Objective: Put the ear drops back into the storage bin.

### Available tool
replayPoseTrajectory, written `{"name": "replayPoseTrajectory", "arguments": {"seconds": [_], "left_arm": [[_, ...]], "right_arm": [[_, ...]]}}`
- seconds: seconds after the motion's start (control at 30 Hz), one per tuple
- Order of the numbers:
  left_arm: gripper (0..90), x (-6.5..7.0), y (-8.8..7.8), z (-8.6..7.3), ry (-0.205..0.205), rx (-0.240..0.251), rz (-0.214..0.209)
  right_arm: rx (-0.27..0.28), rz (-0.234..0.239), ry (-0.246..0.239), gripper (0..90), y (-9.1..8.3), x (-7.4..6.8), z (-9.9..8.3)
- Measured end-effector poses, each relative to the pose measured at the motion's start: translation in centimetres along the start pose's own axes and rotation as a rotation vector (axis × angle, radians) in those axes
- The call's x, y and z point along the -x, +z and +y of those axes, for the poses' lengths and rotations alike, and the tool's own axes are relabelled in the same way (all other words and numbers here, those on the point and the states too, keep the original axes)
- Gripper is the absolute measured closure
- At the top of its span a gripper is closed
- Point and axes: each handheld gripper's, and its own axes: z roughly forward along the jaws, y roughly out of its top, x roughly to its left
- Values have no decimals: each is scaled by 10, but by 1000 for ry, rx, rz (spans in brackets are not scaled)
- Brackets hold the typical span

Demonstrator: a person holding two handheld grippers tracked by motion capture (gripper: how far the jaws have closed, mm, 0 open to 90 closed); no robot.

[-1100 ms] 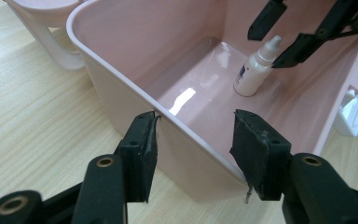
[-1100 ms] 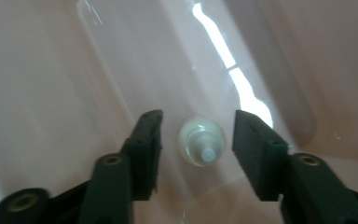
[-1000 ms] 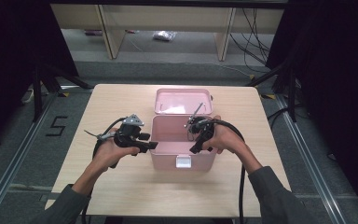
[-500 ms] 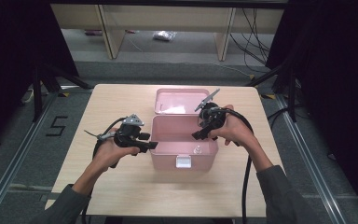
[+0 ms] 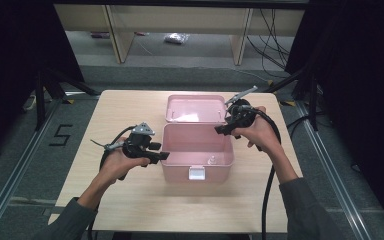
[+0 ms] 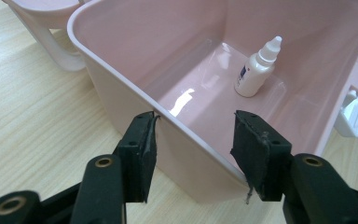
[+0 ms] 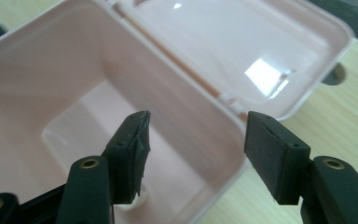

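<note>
Open pink plastic box near the middle of the pale wooden desk. Inside, by the front wall, a small white dropper bottle, upright. Left hand-held gripper spread wide astride the box's left wall, gripping nothing. Right hand-held gripper equally wide, empty, above the box's right rear corner. Behind the box, its hinged pink lid laid flat.

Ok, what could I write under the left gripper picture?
Open left gripper straddling the pink box wall, a small white dropper bottle standing inside.
</note>
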Motion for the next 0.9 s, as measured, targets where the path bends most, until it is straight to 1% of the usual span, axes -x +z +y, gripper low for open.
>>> {"name": "replayPoseTrajectory", "arguments": {"seconds": [0.03,0.07,0.13,0.17,0.2,0.23,0.27,0.3,0.37,0.4,0.43,0.47,0.5,0.57,0.63,0.67,0.7,0.73,0.77,0.8,0.83,0.87,0.9], "left_arm": [[494,0,0,0,-1,1,3],[493,0,0,0,-1,-2,2],[493,0,0,0,-7,-8,-4],[493,0,0,0,-6,-6,-4],[493,0,0,0,-8,-7,-5],[493,0,0,0,-10,-7,-5],[493,0,0,0,-6,-6,-4],[493,0,0,0,-5,-7,-4],[493,0,0,0,-8,-6,-5],[494,0,0,0,-5,-5,-4],[494,0,0,0,-5,-5,-3],[494,0,0,0,-5,-5,-4],[494,0,0,0,-7,-4,-4],[494,0,0,0,-4,-5,-4],[494,0,0,0,-6,-5,-4],[494,0,0,0,-5,-5,-3],[494,0,0,0,-5,-5,-3],[494,0,0,0,-4,-5,-3],[494,1,0,0,-7,-4,11],[494,1,0,0,-2,-5,14],[494,0,0,0,-7,-5,3],[494,0,0,0,-8,-7,5],[494,0,0,0,-6,-6,5]], "right_arm": [[14,-12,13,408,-1,4,0],[20,-14,40,405,-1,7,-1],[38,-27,45,395,-1,15,-2],[44,-35,73,396,0,17,-3],[35,-45,75,395,0,21,-3],[42,-49,84,395,2,24,-4],[37,-54,95,396,1,26,-4],[39,-59,116,397,1,27,-5],[48,-65,121,400,1,32,-6],[43,-68,141,400,2,32,-6],[51,-74,158,399,3,33,-6],[54,-72,142,398,3,36,-6],[57,-77,137,397,4,37,-6],[60,-75,172,396,5,38,-5],[66,-77,165,396,6,42,-4],[62,-79,181,396,7,42,-4],[66,-79,175,395,8,43,-4],[69,-86,183,395,9,44,-3],[70,-78,189,395,11,44,-3],[66,-80,211,396,11,44,-3],[71,-80,198,396,13,46,-2],[68,-80,214,398,14,45,-2],[68,-77,213,400,15,46,-1]]}}
